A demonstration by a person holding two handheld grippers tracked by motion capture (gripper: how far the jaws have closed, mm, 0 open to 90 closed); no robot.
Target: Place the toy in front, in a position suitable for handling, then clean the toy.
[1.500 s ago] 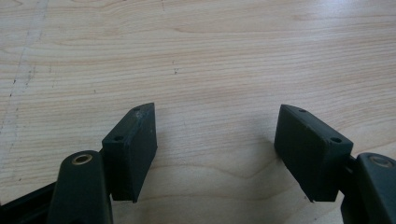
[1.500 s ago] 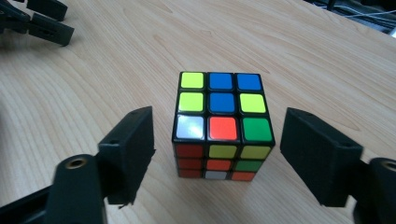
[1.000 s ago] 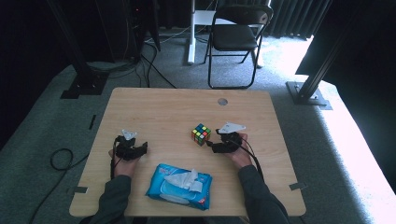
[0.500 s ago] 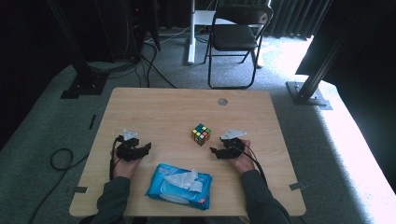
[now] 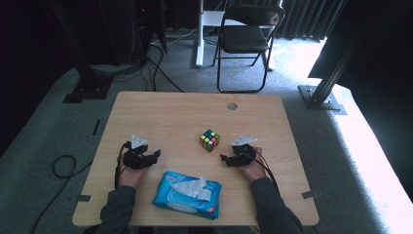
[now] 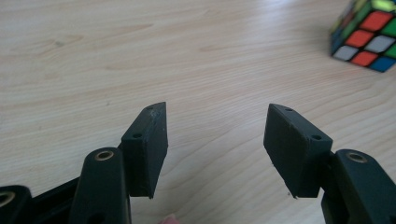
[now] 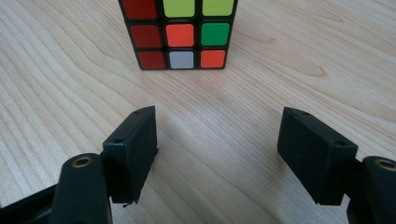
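High view, multicoloured plastic puzzle cube (image 5: 210,140) near table middle, turned corner-on toward the person, no long axis, scrambled stickers, right gripper (image 5: 228,159) just beside it, gaping and empty, left gripper (image 5: 154,155) likewise wide.

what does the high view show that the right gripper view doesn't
The high view takes in the blue wipes pack at the near table edge, the left gripper with its jaws apart, the person's sleeves, and the folding chair beyond the table. The right gripper view gives a close look along the right gripper, whose open jaws hold nothing, and at one face of the cube with its separate coloured stickers. Both show the puzzle cube standing on the wooden table, apart from the right gripper's jaws.
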